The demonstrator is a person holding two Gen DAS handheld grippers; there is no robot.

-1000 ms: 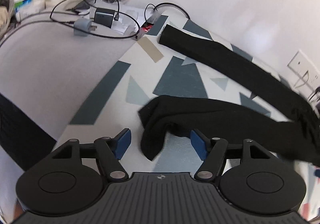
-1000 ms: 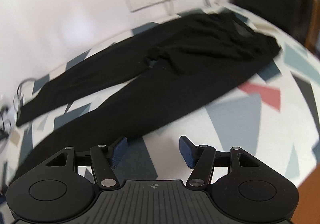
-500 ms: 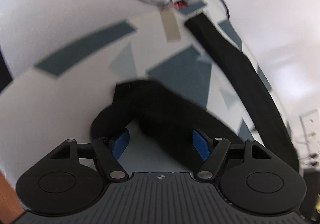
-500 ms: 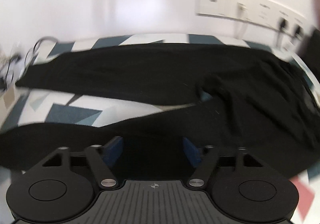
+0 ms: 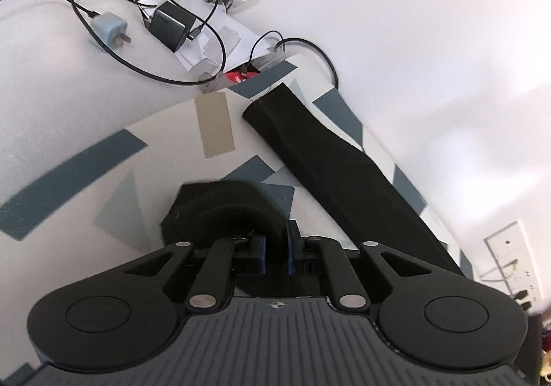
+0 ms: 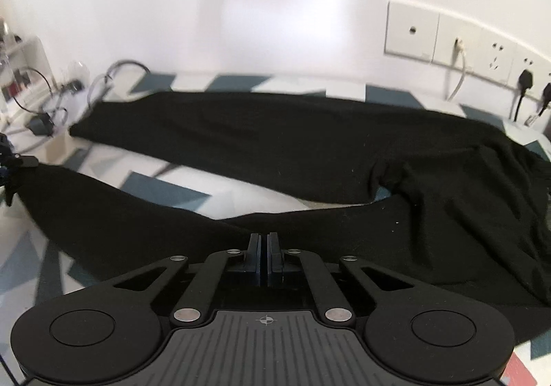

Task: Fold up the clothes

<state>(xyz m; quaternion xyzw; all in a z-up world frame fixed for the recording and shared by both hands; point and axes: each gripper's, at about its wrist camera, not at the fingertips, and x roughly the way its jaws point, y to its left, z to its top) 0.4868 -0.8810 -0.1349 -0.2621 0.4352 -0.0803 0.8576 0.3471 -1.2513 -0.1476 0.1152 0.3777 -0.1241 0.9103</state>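
Left gripper [image 5: 275, 244]: close to the camera, jaws pinching a bunched fold of the near leg, blue pads pressed on the cloth from both sides.
Right gripper [image 6: 264, 248]: close to the camera, jaws pressed together over the near leg; cannot tell if any cloth is caught between them.
Black pants [image 6: 310, 151]: spread out flat on the counter, two long legs lying apart, meeting at the wide top part on the right.
Near leg [image 6: 137, 213]: right in front of both grippers, its end curled up in a loop at the left gripper.
Far leg [image 5: 337, 169]: flat and straight, close to the wall, its cuff pointing at the cables.
Counter [image 5: 86, 158]: white cover with blue-grey, pale grey and tan shapes, showing between the two legs.
Cables [image 5: 144, 62]: black loops on the plain white part past the cuff.
Small blue plug [image 5: 111, 29]: lying among the cables.
Dark charger block [image 5: 170, 24]: just beside the blue plug, on white papers.
Wall [image 6: 241, 7]: white, right behind the counter.
Sockets [image 6: 458, 38]: a row of white plates on the wall, far right, with a white cord and black plugs in them.
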